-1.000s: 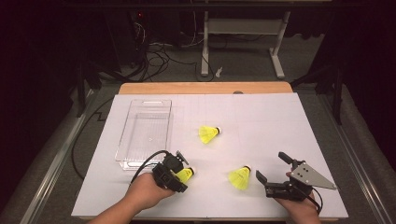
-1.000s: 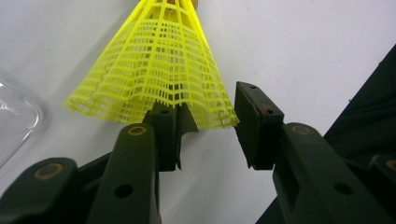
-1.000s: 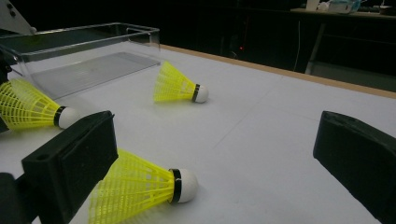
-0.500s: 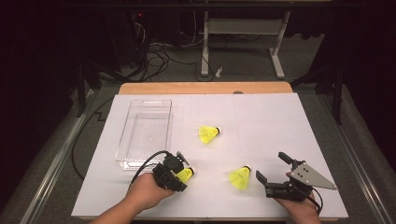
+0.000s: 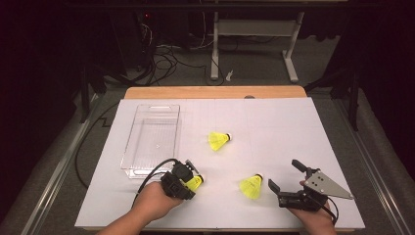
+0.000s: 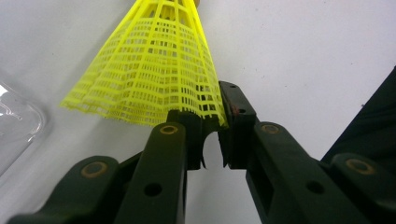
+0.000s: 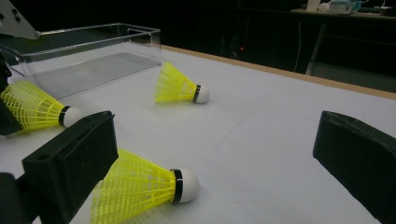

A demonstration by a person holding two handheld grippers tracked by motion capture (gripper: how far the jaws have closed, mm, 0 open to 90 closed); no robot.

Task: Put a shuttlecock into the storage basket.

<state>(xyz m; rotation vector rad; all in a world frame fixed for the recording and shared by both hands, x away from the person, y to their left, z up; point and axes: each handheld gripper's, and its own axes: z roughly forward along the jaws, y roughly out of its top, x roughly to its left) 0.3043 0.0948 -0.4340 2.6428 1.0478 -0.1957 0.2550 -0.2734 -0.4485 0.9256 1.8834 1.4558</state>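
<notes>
Near the table's front edge, left of middle, the left gripper (image 5: 188,182) has just been closing its jaws, and they now pinch the skirt rim of a yellow shuttlecock (image 6: 154,70); it looks ready to lift toward the clear bin (image 5: 151,139) just behind, by the left edge. The right gripper (image 5: 281,188) waits spread wide beside a second shuttlecock (image 5: 252,186); a third shuttlecock (image 5: 218,140) lies mid-table
</notes>
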